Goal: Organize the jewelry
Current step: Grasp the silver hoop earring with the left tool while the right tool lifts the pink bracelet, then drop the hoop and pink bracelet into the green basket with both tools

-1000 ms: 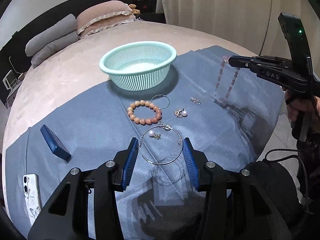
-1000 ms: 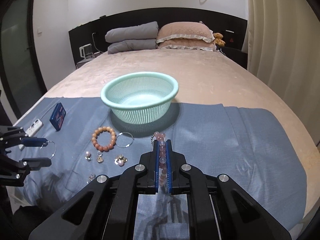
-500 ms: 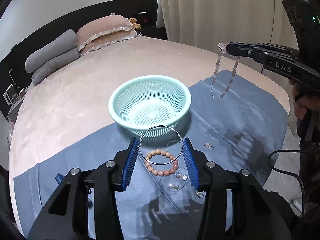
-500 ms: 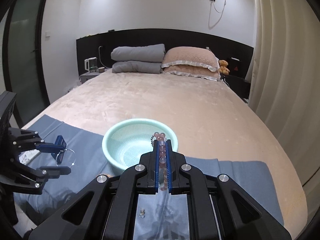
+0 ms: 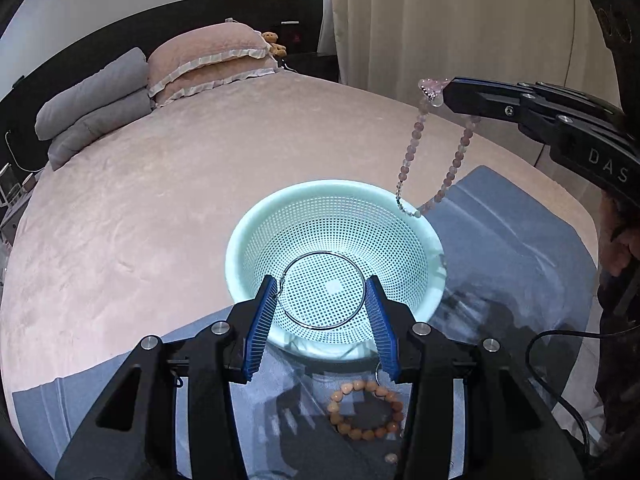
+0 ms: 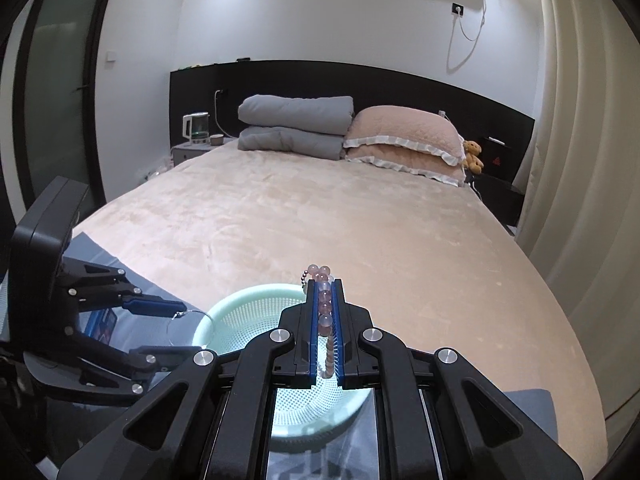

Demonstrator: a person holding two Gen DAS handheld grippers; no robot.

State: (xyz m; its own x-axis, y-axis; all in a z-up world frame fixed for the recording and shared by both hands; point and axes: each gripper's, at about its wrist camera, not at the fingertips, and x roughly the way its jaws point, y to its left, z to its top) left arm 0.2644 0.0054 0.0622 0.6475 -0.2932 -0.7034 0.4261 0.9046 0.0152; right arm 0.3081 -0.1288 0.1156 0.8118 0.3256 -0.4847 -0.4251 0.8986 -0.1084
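My left gripper (image 5: 323,295) is shut on a thin silver hoop (image 5: 304,258), held flat between its blue pads over the mint green basket (image 5: 248,240). My right gripper (image 6: 325,295) is shut on a pink bead necklace (image 6: 325,322); in the left wrist view the necklace (image 5: 412,148) hangs down to the basket's far right rim. The basket also shows in the right wrist view (image 6: 224,308), under both grippers. An orange bead bracelet (image 5: 362,434) lies on the blue cloth (image 5: 520,248) below the left gripper.
The basket stands on the blue cloth spread over a beige bed (image 5: 140,200). Pillows (image 6: 400,136) and a folded grey blanket (image 6: 292,124) lie at the headboard. A curtain (image 6: 580,160) hangs on the right. A blue box (image 6: 105,326) lies on the cloth at left.
Both grippers rose and moved forward to above the basket, carrying the hoop and the necklace. The loose jewelry on the cloth has dropped mostly out of view.
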